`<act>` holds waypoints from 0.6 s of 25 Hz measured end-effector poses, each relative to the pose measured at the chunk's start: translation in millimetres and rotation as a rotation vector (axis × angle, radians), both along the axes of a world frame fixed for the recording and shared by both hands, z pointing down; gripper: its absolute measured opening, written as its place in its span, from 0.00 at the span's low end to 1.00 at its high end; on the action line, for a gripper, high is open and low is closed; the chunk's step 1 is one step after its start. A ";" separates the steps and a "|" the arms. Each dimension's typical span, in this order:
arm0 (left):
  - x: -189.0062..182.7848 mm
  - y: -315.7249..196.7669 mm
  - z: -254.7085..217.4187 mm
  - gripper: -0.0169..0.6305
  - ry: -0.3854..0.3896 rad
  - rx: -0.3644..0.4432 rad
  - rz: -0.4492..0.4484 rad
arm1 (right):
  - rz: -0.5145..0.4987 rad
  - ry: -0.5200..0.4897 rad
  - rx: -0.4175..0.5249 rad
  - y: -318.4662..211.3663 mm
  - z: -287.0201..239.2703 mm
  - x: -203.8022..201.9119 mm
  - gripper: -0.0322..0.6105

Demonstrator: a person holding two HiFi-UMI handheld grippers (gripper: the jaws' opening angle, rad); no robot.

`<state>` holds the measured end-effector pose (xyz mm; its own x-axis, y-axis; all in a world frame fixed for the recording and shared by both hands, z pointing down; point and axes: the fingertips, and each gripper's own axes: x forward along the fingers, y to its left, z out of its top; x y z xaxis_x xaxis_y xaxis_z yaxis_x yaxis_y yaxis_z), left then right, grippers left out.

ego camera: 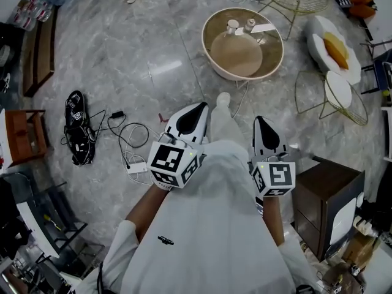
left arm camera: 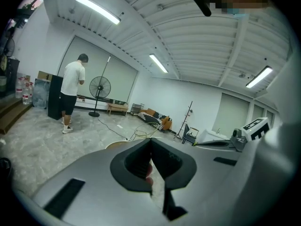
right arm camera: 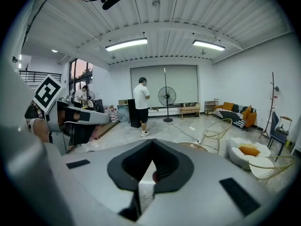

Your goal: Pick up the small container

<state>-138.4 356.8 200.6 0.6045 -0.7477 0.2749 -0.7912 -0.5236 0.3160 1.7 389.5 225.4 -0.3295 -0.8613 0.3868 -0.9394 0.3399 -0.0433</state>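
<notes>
The floor (ego camera: pixel 122 54) is seen steeply from the head; both gripper views are aimed level across the room, fan (left arm camera: pixel 99 86) and wire chair (left arm camera: pixel 143 134) being shared

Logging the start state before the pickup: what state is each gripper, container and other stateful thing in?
Left gripper: shut, empty.
Right gripper: shut, empty.
Small container: standing on round table, untouched.
Second container: standing beside it, untouched.
Floor fan: upright; whether running, cannot tell.
</notes>
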 end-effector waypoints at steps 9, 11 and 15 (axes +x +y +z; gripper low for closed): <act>-2.5 -69.3 2.0 0.05 -0.043 -0.003 -0.026 | -0.007 -0.062 -0.032 -79.0 14.3 2.8 0.06; -1.1 -88.4 3.2 0.05 -0.052 -0.009 -0.026 | -0.015 -0.071 -0.039 -101.3 16.3 2.3 0.06; 7.5 -130.9 5.9 0.05 -0.074 -0.017 -0.020 | -0.024 -0.078 -0.031 -147.8 16.6 7.2 0.06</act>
